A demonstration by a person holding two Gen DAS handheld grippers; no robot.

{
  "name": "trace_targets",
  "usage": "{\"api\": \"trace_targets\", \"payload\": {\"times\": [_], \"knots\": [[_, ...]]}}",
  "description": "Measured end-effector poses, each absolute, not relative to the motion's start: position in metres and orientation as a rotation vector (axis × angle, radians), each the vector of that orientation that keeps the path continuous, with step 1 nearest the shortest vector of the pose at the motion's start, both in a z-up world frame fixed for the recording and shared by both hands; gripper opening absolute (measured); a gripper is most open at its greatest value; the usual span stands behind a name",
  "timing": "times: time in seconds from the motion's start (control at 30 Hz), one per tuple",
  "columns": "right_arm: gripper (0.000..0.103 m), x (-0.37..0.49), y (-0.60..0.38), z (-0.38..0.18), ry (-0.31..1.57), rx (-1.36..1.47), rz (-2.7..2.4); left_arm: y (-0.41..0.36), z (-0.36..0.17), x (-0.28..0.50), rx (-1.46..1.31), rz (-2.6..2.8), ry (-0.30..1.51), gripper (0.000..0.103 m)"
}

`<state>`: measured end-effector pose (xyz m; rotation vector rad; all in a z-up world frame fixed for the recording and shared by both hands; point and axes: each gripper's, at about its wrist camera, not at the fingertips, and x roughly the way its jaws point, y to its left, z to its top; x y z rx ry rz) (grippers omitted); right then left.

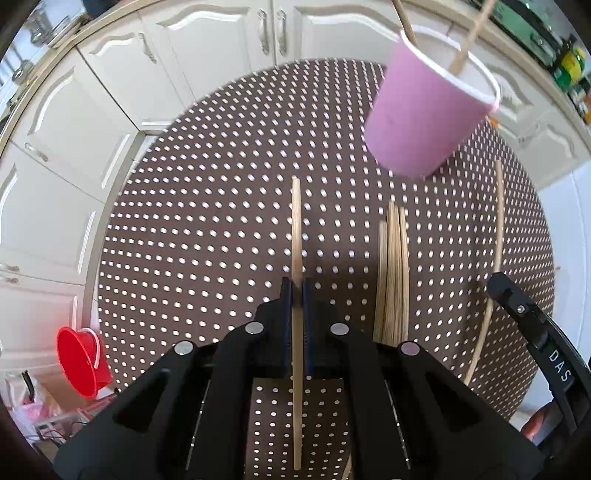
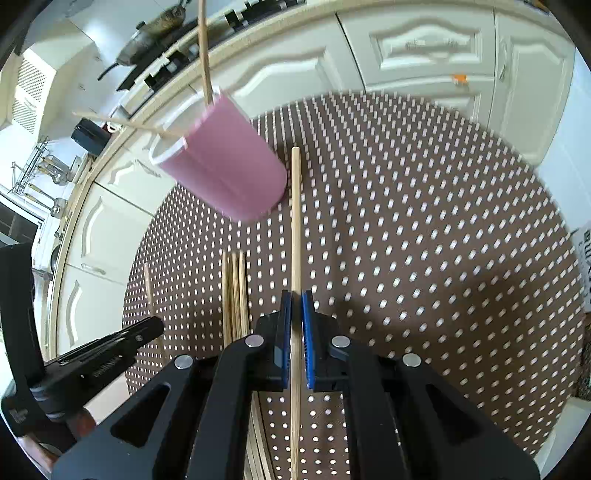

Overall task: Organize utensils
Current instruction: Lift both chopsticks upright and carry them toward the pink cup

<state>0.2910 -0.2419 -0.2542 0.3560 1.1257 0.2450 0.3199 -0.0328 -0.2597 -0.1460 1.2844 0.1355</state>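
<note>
A pink paper cup (image 1: 428, 107) stands on the brown perforated table (image 1: 221, 229) with two wooden chopsticks leaning out of it. My left gripper (image 1: 296, 288) is shut on a single wooden chopstick (image 1: 296, 229) that points toward the cup's left. Several loose chopsticks (image 1: 393, 266) lie bundled to its right. In the right wrist view my right gripper (image 2: 296, 299) is shut on another wooden chopstick (image 2: 295, 221), whose tip ends beside the pink cup (image 2: 225, 166). The bundle (image 2: 234, 295) lies left of it. Each gripper shows at the other view's edge.
White cabinet doors (image 1: 110, 122) ring the round table. A red bucket (image 1: 79, 360) sits on the floor at the lower left. A stove with a pan (image 2: 155, 33) stands beyond the cup. The table's right half (image 2: 443, 240) holds nothing.
</note>
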Motion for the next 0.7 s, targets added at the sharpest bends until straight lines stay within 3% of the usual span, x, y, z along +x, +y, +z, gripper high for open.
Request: {"api": "trace_targets", "payload": {"times": [0.7], "knots": [[0.005, 0.306, -0.27, -0.174, 0.856, 0.319, 0.185, 0.005, -0.144, 0.309, -0.264, 0.109, 1.006, 0.006]]}}
